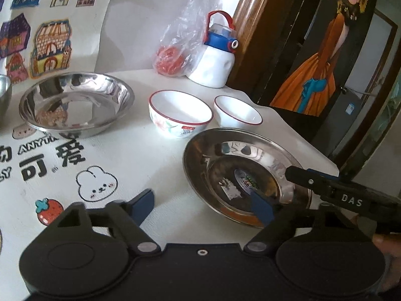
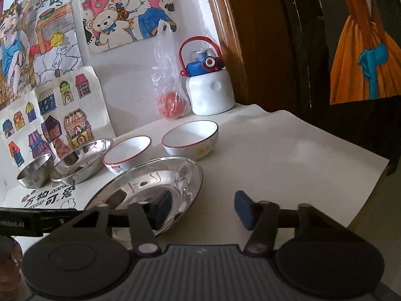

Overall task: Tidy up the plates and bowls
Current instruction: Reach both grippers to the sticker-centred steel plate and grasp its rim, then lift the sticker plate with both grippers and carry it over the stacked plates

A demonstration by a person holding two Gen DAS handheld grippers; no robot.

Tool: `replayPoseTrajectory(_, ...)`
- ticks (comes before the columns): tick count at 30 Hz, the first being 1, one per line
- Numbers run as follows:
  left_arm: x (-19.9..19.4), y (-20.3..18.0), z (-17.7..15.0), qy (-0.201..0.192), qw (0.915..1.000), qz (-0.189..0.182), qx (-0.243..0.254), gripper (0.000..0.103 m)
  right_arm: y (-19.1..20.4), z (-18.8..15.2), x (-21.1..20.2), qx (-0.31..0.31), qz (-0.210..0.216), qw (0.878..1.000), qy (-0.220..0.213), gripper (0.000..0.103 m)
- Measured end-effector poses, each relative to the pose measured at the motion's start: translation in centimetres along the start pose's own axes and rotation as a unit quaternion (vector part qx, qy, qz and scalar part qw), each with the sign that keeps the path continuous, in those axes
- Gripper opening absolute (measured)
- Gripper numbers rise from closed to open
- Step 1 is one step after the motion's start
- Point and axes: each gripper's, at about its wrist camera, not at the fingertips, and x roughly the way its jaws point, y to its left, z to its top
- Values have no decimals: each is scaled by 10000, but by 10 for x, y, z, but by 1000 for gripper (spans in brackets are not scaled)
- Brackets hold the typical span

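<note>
At the table's (image 2: 288, 150) near right corner lies the steel plate (image 1: 246, 175). Both claws straddle its rim (likely to lift it together): left claw (image 1: 203, 207) wide, right claw (image 2: 203, 209) narrower, neither visibly pinching. Bowls (image 1: 180, 115) wait behind.

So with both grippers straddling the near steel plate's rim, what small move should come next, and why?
Probably close both grippers on the steel plate and lift it. The left gripper and right gripper each have one finger over the plate and one outside the rim, and neither looks clamped yet. The plate still lies flat on the table.
</note>
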Motion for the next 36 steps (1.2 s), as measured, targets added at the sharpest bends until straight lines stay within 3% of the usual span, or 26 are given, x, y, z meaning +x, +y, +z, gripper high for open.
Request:
replayPoseTrajectory(2, 0, 1, 0, -38, 10000, -25, -39, 74, -1, -1, 1, 76, 115, 9999, -6, 41)
replayPoseTrajectory(8, 2, 5, 2, -8, 9996, -116, -239, 45, 3, -1, 1, 139, 221, 9997, -29, 20)
replayPoseTrajectory(11, 3, 9, 2, 17, 9991, -149, -393, 30, 4, -2, 1, 144, 206, 9997, -41, 18)
replayPoseTrajectory(14, 4, 13, 2, 74, 9981, -264, -551, 22, 5, -3, -1, 195, 184, 9996, -59, 18)
replayPoseTrajectory(28, -14, 13, -11, 63, 9971, -368, -668, 19, 15, -22, -30, 142, 120, 9995, -244, 18)
replayPoseTrajectory(36, -49, 20, -24, -246, 9964, -493, -646, 18, 44, -23, -55, -138, 235, 9978, -605, 18)
